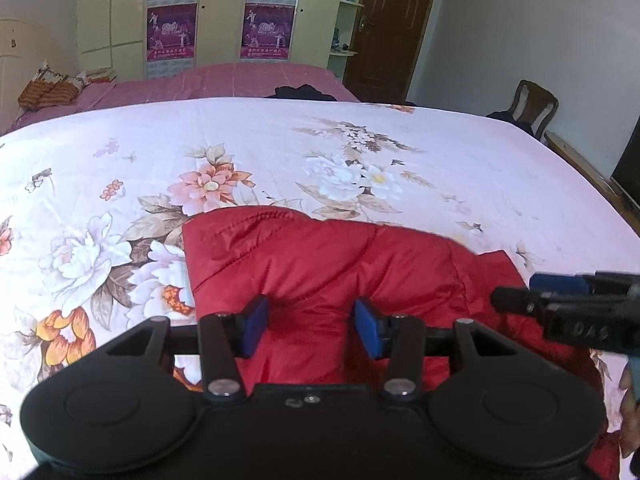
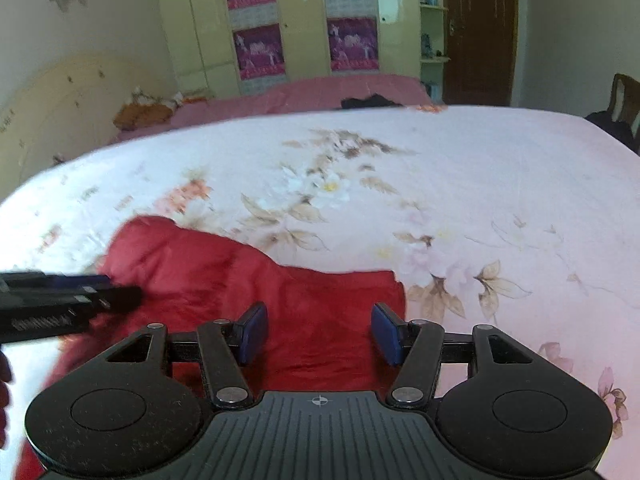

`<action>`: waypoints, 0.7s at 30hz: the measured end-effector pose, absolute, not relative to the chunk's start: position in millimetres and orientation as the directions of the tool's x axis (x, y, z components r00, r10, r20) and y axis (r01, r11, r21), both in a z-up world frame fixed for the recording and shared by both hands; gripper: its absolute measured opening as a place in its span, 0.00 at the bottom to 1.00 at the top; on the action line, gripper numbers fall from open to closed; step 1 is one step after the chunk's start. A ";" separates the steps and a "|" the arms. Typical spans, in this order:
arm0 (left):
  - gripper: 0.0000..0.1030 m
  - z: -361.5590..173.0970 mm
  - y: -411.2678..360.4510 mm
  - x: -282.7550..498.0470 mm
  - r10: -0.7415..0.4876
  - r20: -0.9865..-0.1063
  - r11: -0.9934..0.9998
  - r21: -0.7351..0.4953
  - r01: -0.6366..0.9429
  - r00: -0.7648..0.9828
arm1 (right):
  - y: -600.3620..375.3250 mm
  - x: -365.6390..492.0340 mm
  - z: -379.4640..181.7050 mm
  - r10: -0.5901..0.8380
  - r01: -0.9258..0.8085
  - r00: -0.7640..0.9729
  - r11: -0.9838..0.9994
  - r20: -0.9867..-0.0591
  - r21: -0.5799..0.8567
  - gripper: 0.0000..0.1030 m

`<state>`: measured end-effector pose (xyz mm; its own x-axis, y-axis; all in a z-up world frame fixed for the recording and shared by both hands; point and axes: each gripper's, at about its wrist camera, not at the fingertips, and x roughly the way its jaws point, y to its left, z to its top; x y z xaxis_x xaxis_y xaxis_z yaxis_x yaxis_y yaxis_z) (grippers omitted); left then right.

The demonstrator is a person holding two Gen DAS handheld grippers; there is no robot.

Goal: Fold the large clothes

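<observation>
Both your left gripper [image 1: 312,326] and right gripper [image 2: 320,332] stand apart, empty; red padded jacket [image 1: 340,264] at 12 o'clock looks partly folded.

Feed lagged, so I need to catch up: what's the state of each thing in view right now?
Left gripper: open, over the jacket, gripping nothing.
Right gripper: open, over the jacket's right part, gripping nothing.
Jacket: red, puffy, lying bunched on the sheet, partly folded at most.
Sheet: floral, spread flat under the jacket.
Door: shut.
Wardrobe: doors shut.
Chair: upright, dark clothing on it.
</observation>
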<state>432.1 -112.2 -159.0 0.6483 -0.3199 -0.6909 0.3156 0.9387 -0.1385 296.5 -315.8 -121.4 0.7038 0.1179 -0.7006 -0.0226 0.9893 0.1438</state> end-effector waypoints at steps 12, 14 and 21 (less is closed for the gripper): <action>0.48 -173.6 -116.7 441.6 -0.306 -0.715 0.941 -0.127 0.313 0.629 | -321.0 303.3 -149.3 0.091 -0.016 0.663 0.994 -0.743 0.108 0.56; 0.48 -175.2 -117.2 441.6 -0.306 -0.715 0.941 -0.126 0.314 0.628 | -321.7 304.0 -152.4 0.096 -0.018 0.658 0.994 -0.747 0.112 0.56; 0.48 -174.8 -118.3 439.4 -0.304 -0.713 0.940 -0.118 0.319 0.632 | -323.1 306.1 -157.1 0.106 -0.019 0.649 0.992 -0.753 0.124 0.56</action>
<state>439.4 -118.3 -174.8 0.6318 -0.3036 -0.7132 0.3187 0.9405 -0.1180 306.1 -323.1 -157.1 0.6489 0.1063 -0.7534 -0.0190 0.9921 0.1236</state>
